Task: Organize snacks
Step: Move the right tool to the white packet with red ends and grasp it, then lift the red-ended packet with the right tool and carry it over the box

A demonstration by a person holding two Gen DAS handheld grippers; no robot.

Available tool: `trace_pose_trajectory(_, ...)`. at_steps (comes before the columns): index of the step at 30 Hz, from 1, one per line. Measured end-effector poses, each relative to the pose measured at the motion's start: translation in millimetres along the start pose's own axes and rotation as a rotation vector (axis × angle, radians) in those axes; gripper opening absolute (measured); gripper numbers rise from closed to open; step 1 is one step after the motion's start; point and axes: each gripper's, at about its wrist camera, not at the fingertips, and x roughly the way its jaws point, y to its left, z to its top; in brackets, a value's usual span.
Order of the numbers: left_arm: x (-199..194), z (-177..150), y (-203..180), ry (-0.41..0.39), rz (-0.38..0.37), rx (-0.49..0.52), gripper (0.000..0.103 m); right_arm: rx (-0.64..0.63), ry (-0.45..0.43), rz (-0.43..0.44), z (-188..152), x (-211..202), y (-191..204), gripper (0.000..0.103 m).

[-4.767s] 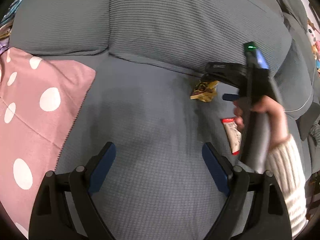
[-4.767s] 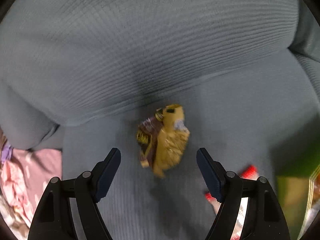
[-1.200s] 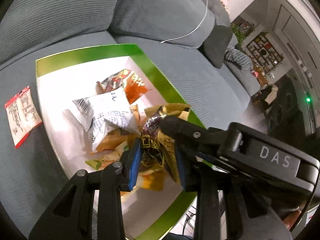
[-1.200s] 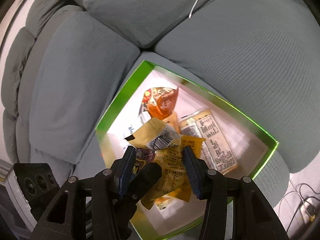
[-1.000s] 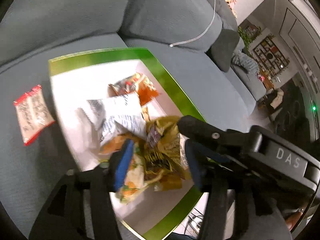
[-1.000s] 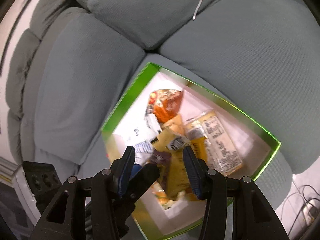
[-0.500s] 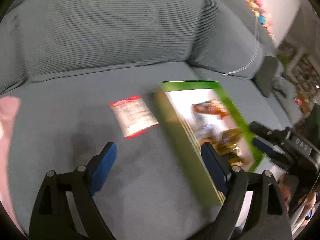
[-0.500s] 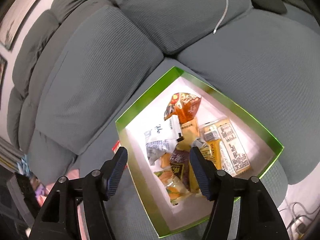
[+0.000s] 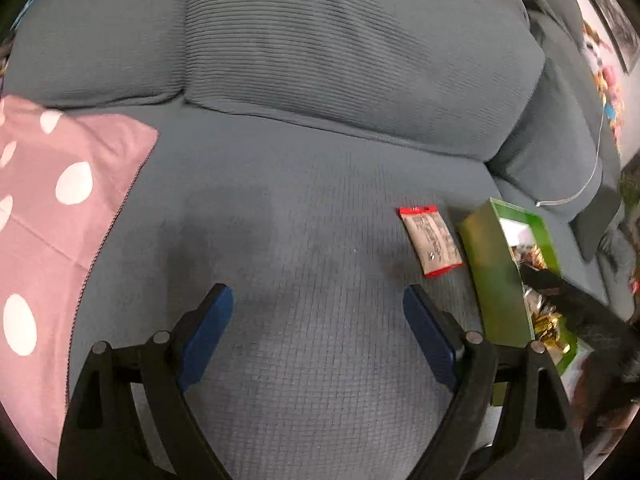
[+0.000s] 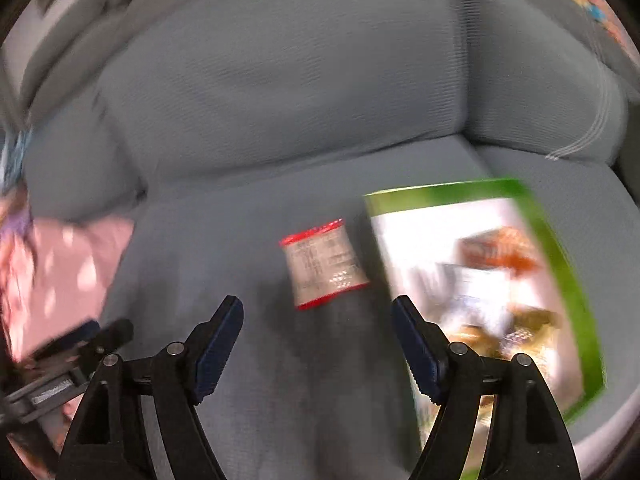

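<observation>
Here, through my left wrist view, my left gripper (image 9: 316, 320) holds its jaws spread and empty over the sofa seat (image 9: 304, 216), the red-edged snack packet (image 9: 431, 241) lying ahead to the right, just beside the green box (image 9: 496, 276). Through my right wrist view, blurred, my right gripper (image 10: 318, 330) also has its jaws spread with nothing between them, the packet just ahead and the box of snacks (image 10: 496, 308) close at its right

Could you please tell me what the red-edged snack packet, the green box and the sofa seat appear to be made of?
Red-edged snack packet: thin plastic or foil film, going by its flat printed face and crimped red ends. Green box: probably cardboard, with stiff thin walls, green outside and white inside. Sofa seat: matte grey woven fabric with a fine ribbed grid.
</observation>
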Motion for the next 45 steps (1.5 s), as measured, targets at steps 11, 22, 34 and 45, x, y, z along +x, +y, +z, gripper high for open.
trace_pose_trajectory(11, -11, 5, 32, -0.003, 0.018, -0.124, 0.087, -0.186, 0.285, -0.173, 49, 127, 43, 0.077)
trace_pose_trajectory(22, -11, 6, 25, 0.002, -0.002, -0.091, 0.087, -0.210, 0.447, -0.245, 61, 174, 24, 0.077)
trace_pose_trajectory(34, -3, 7, 28, 0.019, 0.007, -0.102, 0.087, -0.196, 0.438, 0.014, 21, 142, 41, 0.068)
trace_pose_trajectory(45, 5, 3, 33, 0.029, 0.058, -0.118, 0.087, -0.095, 0.458, 0.184, -31, 96, 62, 0.069)
